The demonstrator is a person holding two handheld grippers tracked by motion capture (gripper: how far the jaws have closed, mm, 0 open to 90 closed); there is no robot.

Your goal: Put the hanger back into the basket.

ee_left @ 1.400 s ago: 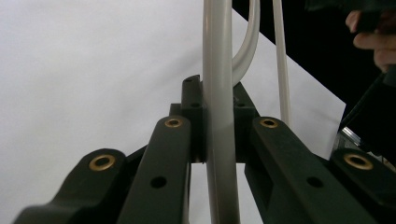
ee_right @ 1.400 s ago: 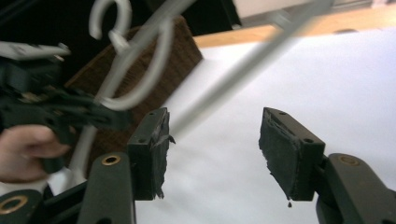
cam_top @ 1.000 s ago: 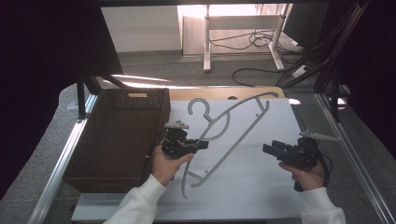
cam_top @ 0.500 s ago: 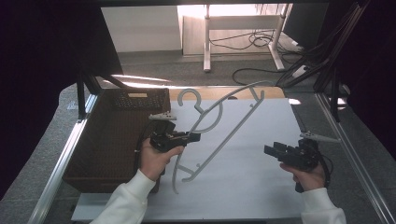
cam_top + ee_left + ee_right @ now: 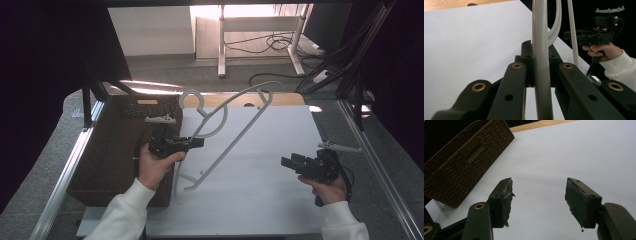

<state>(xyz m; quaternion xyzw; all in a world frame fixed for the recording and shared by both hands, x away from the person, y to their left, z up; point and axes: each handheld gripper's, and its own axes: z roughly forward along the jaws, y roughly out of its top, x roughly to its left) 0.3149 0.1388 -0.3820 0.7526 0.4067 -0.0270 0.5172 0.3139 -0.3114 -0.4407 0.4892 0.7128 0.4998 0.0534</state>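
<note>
so the left tongs are clamped tight on a white plastic coat hanger, pinching one of its curved bars. In the left gripper view you can see that bar running straight up between the two black jaws, squeezed right in the middle. The hanger is tipped up off the table: its hook end sits up and away from the left tongs toward the far side, above the far edge of the white sheet, and its lower end hangs down just below the tongs, close to the sheet. Can't tell if that low end actually touches the sheet

A dark brown woven basket sits right under and beside the left tongs, on their outer side

The right tongs are well apart from the hanger, off to its other side, held low over the white sheet. Their jaws are spread wide with nothing between them, just the bare sheet showing through the gap in the right gripper view, and the basket off ahead of them to the left
</note>
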